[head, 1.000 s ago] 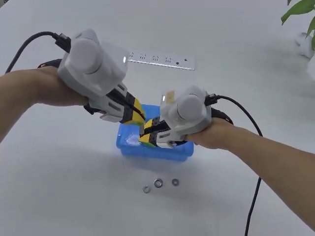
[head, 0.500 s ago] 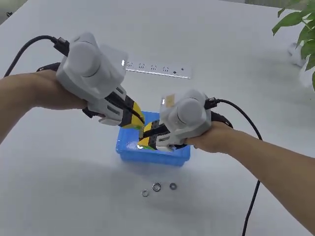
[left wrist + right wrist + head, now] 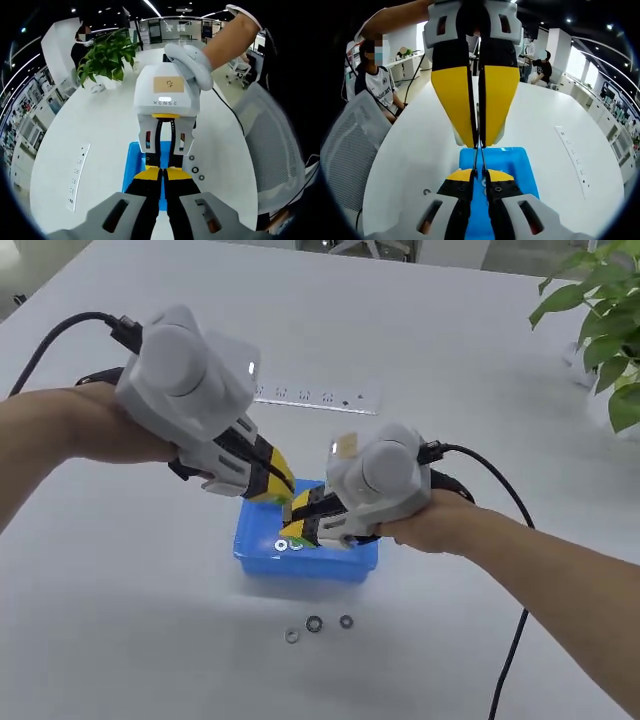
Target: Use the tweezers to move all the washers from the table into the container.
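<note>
Three washers [image 3: 314, 624] lie loose on the worktop [image 3: 120, 620], just in front of the container [image 3: 300, 565]. Two pale rings that look like more washers sit inside it near its left end. The head view alone shows you this; the left tool's view catches the three loose ones [image 3: 195, 170] beside the blue wall, and the right tool's view catches just one [image 3: 426, 191].

The tweezers [image 3: 477, 155] are clear only from the right tool's view. There they show as thin dark prongs running out from between the left tool's yellow jaws and down over the container.

Your left tool [image 3: 283, 490] is closed on the tweezers. Your right tool [image 3: 298, 528] meets it tip to tip above the container. Its jaws are nearly together around the prong ends, but I cannot tell whether they press the prongs.

Beyond the container a power strip [image 3: 310, 397] lies flat, with a plant [image 3: 595, 330] at the far right corner. The right tool's view adds a seated person [image 3: 372, 75] behind you.
</note>
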### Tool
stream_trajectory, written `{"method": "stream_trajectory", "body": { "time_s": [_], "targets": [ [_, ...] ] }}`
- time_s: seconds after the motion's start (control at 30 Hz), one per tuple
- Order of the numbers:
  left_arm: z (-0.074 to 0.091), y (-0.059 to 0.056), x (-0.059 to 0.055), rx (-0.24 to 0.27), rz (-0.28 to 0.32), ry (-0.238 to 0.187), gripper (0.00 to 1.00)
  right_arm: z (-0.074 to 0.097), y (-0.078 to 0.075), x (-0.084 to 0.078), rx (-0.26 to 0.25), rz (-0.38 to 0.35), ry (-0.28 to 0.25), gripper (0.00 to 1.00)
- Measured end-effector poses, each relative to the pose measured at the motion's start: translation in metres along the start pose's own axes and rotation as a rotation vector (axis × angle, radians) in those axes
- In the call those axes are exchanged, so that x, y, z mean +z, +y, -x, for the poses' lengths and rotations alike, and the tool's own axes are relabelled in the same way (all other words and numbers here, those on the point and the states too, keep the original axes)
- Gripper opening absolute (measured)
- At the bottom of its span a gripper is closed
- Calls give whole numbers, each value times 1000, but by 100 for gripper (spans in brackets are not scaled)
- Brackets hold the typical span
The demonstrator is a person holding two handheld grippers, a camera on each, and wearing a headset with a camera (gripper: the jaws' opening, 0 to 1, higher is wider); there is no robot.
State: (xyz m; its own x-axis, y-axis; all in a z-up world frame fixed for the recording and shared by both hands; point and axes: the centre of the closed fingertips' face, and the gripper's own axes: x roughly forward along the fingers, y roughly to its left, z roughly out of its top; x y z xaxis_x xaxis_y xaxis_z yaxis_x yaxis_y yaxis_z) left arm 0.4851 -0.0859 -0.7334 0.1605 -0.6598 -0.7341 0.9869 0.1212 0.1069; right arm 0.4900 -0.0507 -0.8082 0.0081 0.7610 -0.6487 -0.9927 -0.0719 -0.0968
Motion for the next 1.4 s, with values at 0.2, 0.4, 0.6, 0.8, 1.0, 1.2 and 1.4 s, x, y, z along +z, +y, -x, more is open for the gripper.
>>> {"method": "stream_trajectory", "body": {
  "time_s": [0.2, 0.4, 0.6, 0.8, 1.0, 1.2, 1.4],
  "targets": [
    [6, -8, 6, 7, -10, -1, 5, 7, 7, 6, -11, 11, -3, 11],
    [9, -17, 11, 6, -16, -4, 5, 12, 16, 8, -20, 15, -2, 11],
    [8, -28, 13, 0, -20, -9, 5, 16, 27, 6, -25, 9, -1, 11],
    [5, -40, 13, -10, -21, -9, 5, 17, 38, 2, -25, 2, 2, 12],
    [-2, -52, 10, -26, -16, -12, 5, 14, 51, -6, -14, -1, 12, 12],
    [-8, -61, 5, -36, -5, -14, 5, 11, 61, -13, -5, -13, 15, 12],
    [-15, -69, 0, -51, 8, -16, 5, 5, 70, -20, 4, -15, 20, 12]
  ]
}}
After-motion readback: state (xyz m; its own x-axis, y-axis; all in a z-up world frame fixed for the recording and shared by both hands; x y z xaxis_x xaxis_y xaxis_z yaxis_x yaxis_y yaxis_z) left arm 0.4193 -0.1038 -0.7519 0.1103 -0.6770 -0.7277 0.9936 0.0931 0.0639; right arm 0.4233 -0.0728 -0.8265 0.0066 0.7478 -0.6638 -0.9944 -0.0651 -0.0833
